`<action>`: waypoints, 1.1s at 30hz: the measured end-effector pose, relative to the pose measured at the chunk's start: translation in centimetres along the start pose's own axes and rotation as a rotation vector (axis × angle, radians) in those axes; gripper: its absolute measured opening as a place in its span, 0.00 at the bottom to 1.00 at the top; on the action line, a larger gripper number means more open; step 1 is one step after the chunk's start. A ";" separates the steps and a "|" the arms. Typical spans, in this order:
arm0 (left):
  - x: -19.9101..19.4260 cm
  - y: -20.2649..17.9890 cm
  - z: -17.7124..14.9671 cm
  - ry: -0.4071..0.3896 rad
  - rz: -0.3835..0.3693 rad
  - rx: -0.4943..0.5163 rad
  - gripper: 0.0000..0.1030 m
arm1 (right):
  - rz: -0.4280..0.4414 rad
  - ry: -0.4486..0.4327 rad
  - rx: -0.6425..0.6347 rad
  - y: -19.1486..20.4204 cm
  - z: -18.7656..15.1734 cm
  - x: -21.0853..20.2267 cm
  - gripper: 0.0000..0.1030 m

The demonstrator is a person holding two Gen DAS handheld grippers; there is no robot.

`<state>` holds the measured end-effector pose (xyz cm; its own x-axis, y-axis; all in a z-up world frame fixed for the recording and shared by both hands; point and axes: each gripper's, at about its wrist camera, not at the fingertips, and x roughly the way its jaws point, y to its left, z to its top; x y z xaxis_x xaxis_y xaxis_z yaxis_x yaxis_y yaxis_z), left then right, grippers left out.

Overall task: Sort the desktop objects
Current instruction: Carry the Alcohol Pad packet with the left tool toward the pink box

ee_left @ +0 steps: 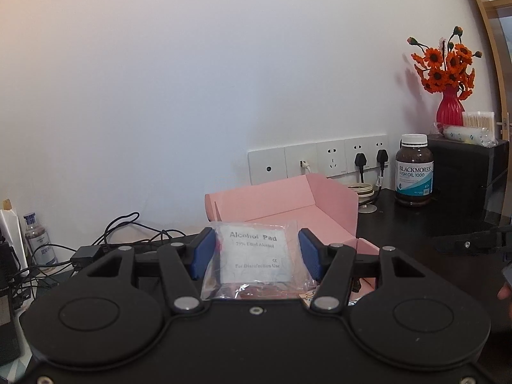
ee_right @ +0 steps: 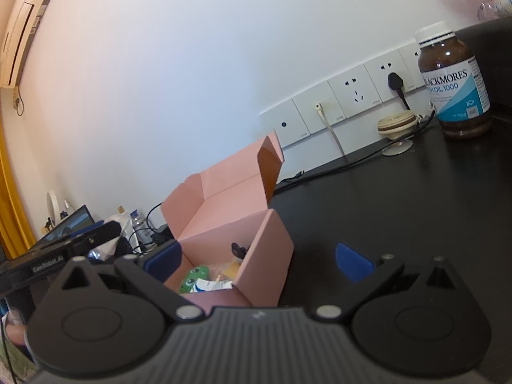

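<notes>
Currently I had the left gripper (ee_left: 256, 252) closed on the alcohol pad packet (ee_left: 254, 257), just short of the pink box (ee_left: 281, 201) ahead; the right gripper (ee_right: 256, 265) stood wide, empty; next: advance over the box, release

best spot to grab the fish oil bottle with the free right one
Grip the fish oil bottle across its brown body, below the white cap, coming in level from the desk's open front. It stands upright with straight round sides, and the right hand-held gripper is open and empty.
</notes>
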<state>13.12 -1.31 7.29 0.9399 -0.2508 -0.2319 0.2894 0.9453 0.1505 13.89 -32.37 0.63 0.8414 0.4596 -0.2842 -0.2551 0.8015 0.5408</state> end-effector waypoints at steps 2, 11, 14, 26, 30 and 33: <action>0.6 -0.1 -0.1 0.011 -0.004 0.014 0.56 | -0.002 -0.004 0.001 0.0 0.0 0.0 0.99; 2.3 0.0 -0.4 0.041 0.001 0.016 0.56 | -0.004 -0.007 0.003 0.0 0.0 0.1 0.99; 2.6 0.1 -0.3 0.044 -0.001 0.018 0.56 | -0.002 -0.005 0.003 0.0 0.0 0.1 0.99; 3.8 -0.1 -0.6 0.056 -0.012 0.029 0.56 | 0.003 -0.009 0.009 -0.1 0.0 0.0 0.99; 3.9 -0.1 -0.9 0.062 -0.011 0.032 0.56 | 0.005 -0.008 0.007 -0.1 0.0 0.0 0.99; 4.0 0.1 -1.1 0.068 -0.009 0.026 0.56 | 0.006 -0.009 0.006 -0.1 0.0 0.0 0.99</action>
<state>16.72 -2.04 5.36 0.9228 -0.2441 -0.2980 0.3037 0.9370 0.1728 13.89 -32.45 0.60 0.8440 0.4610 -0.2741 -0.2571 0.7964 0.5474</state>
